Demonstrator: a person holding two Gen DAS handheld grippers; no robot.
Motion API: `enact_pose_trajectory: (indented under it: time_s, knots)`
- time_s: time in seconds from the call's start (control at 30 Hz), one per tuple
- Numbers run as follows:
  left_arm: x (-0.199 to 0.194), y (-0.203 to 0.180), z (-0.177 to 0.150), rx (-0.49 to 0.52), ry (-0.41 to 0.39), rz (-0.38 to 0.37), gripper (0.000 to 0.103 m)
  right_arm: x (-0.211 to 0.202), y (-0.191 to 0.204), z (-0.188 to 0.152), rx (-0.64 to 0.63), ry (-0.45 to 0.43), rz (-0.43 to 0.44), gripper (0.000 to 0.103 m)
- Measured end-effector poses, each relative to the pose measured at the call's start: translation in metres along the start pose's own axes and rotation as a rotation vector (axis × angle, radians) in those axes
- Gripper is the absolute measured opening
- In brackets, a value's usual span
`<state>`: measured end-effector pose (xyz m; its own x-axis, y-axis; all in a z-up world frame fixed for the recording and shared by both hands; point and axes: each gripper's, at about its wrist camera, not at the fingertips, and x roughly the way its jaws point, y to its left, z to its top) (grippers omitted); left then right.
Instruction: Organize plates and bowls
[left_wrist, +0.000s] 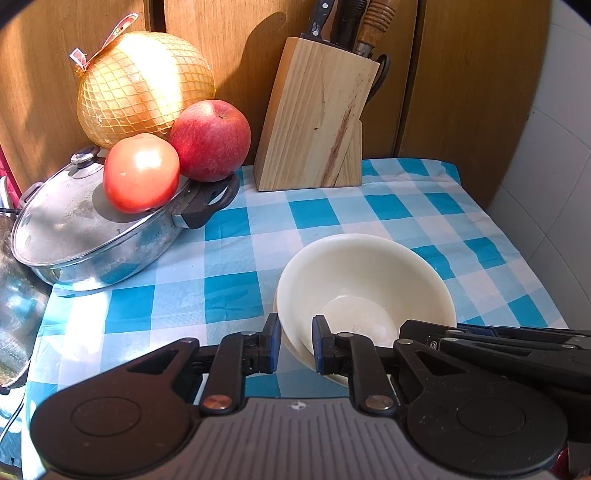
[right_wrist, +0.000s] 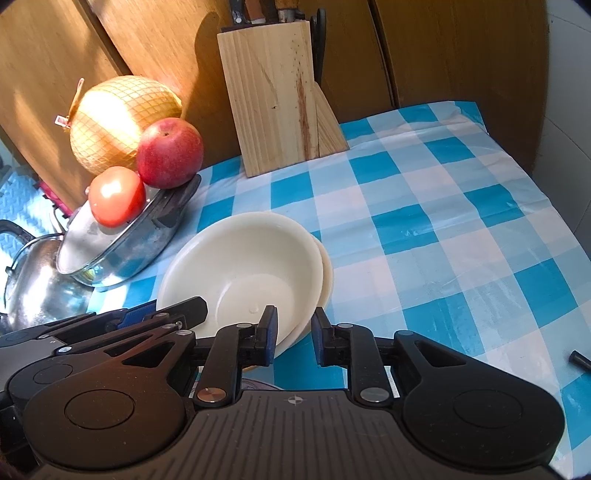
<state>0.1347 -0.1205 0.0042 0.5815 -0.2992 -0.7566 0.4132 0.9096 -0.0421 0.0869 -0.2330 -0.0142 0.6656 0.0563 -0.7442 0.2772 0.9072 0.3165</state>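
The left claw (left_wrist: 295, 341) pinches the near-left rim of the top cream bowl (left_wrist: 364, 291), its blue pads closed on the wall. The right claw (right_wrist: 294, 338) straddles the near-right rim of the same bowl, jaws narrow with a small gap, the right pad clear of the rim. That bowl nests in a second cream bowl (right_wrist: 327, 273) (only its edge shows), both on the blue-checked desk (right_wrist: 424, 221). Farther left sits a lidded steel pan (left_wrist: 85, 236) bearing a tomato (left_wrist: 140, 173) and an apple (left_wrist: 210, 140), a netted pomelo (left_wrist: 140, 85) behind. A wooden knife block (left_wrist: 314, 118) stands far back. No writing is legible.
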Motion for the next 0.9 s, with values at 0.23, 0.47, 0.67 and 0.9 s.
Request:
enact_pose_trajectory:
  time_s: [0.23,0.47,0.67,0.9]
  knots:
    - [-0.003,0.0,-0.001,0.004,-0.004,0.002,0.012,-0.002,-0.003,0.0,-0.001,-0.01,-0.015,0.033]
    - [-0.003,0.001,-0.002,0.002,-0.003,0.007,0.012,-0.004,-0.005,0.0,-0.006,-0.018,-0.027,0.033]
    - [-0.005,0.003,-0.003,-0.001,-0.005,0.009,0.012,-0.003,-0.006,-0.001,-0.004,-0.011,-0.033,0.033]
    - [-0.011,0.011,-0.002,-0.015,-0.007,0.004,0.013,-0.003,-0.01,-0.001,0.012,-0.017,-0.04,0.035]
